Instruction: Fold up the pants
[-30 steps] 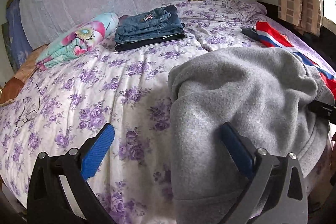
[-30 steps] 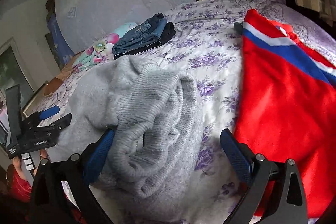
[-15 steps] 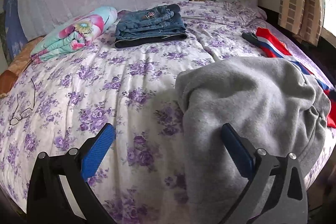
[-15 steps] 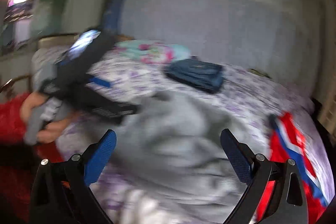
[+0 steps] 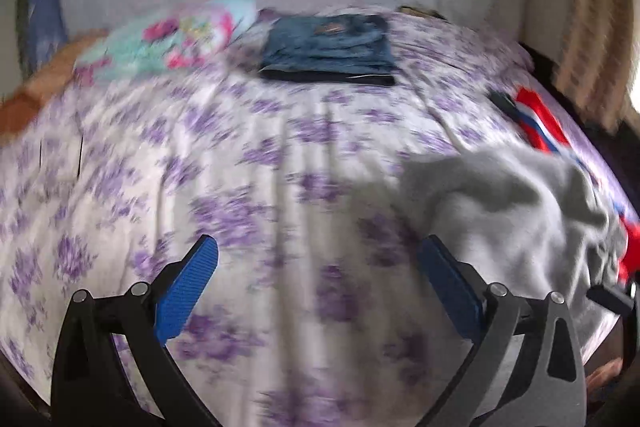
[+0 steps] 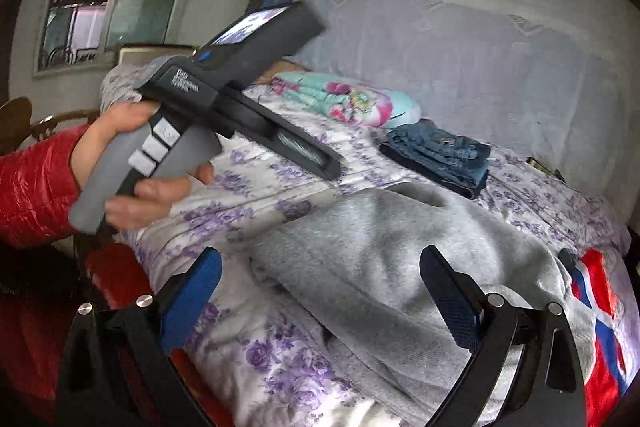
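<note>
Grey sweatpants (image 5: 520, 211) lie crumpled on the bed at the right; in the right wrist view they (image 6: 392, 267) spread across the middle. My left gripper (image 5: 318, 287) is open and empty, held above bare bedspread left of the pants. My right gripper (image 6: 320, 291) is open and empty, held over the near edge of the grey pants. The left gripper's body (image 6: 224, 95), held by a hand in a red sleeve, shows in the right wrist view at the left.
A folded stack of jeans (image 5: 332, 47) and a floral rolled blanket (image 5: 172, 43) lie at the back of the purple-flowered bed (image 5: 200, 167). A red, white and blue garment (image 6: 600, 323) lies at the right. Glasses (image 5: 60, 163) lie at the left. A white-covered headboard (image 6: 460, 39) stands behind.
Both grippers pulled back from the grey pants. The right gripper swung left and now looks across the bed. The left view shifted left and is blurred with motion.
</note>
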Motion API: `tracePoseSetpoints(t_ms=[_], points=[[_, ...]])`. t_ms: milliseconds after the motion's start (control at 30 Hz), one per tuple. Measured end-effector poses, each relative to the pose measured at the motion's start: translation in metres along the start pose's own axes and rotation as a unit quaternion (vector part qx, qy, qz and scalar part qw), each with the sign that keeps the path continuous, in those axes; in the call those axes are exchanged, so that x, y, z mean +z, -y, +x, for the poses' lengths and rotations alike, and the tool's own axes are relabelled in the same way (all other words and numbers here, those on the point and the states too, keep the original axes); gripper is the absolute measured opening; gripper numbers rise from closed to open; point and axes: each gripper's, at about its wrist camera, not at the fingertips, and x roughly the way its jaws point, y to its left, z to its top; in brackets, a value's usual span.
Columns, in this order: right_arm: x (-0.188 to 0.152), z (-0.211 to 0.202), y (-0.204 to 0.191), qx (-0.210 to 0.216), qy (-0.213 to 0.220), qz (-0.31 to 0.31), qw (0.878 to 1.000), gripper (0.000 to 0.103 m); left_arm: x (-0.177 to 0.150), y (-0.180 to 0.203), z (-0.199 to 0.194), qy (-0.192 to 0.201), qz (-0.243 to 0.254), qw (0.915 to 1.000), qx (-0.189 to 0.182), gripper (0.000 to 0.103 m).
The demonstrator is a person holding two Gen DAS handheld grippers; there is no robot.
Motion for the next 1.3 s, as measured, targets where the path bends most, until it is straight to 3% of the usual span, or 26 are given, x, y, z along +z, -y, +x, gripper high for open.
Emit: tracePoseSetpoints(t_ms=[33,100,200,333,433,633,733,900,1033,1133,1300], points=[[0.0,0.0,0.0,0.001,0.002,0.001,1.0,0.097,0.002,-0.009,0.004,-0.009,-0.015,0.9998,-0.008,0.099],[0.0,0.002,-0.004,0.003,0.004,-0.005,1.0,0.081,0.009,-0.023,0.015,-0.032,-0.035,0.9982,-0.036,0.098],[0.004,0.003,-0.014,-0.003,0.01,-0.026,1.0,0.059,0.012,-0.017,0.029,-0.046,-0.004,0.9984,-0.031,0.098],[0.001,0.004,-0.027,0.004,-0.004,-0.044,0.999,0.052,0.009,-0.001,0.045,-0.059,0.037,0.9972,-0.026,0.098],[-0.007,0.004,-0.042,-0.022,-0.018,-0.083,0.996,0.048,0.004,0.007,0.053,-0.062,0.052,0.9963,-0.029,0.098],[-0.004,0.024,-0.053,-0.052,-0.042,-0.162,0.984,0.046,-0.002,-0.007,0.071,-0.092,0.015,0.9934,-0.067,0.098],[-0.004,0.032,-0.053,-0.039,-0.042,-0.195,0.979,0.034,-0.001,-0.01,0.071,-0.097,0.015,0.9929,-0.067,0.098],[0.009,0.005,-0.029,-0.017,-0.021,-0.151,0.988,0.018,0.006,-0.005,0.068,-0.101,0.027,0.9921,-0.069,0.098],[0.02,-0.029,0.008,-0.027,0.009,-0.068,0.997,0.014,0.02,-0.001,0.067,-0.095,0.017,0.9919,-0.083,0.098],[0.018,-0.042,0.018,-0.033,0.018,-0.041,0.998,0.013,0.027,0.004,0.066,-0.077,0.017,0.9936,-0.081,0.098],[0.017,-0.046,0.022,-0.032,0.013,-0.024,0.999,0.009,0.031,0.033,0.062,-0.037,0.095,0.9935,-0.051,0.098]])
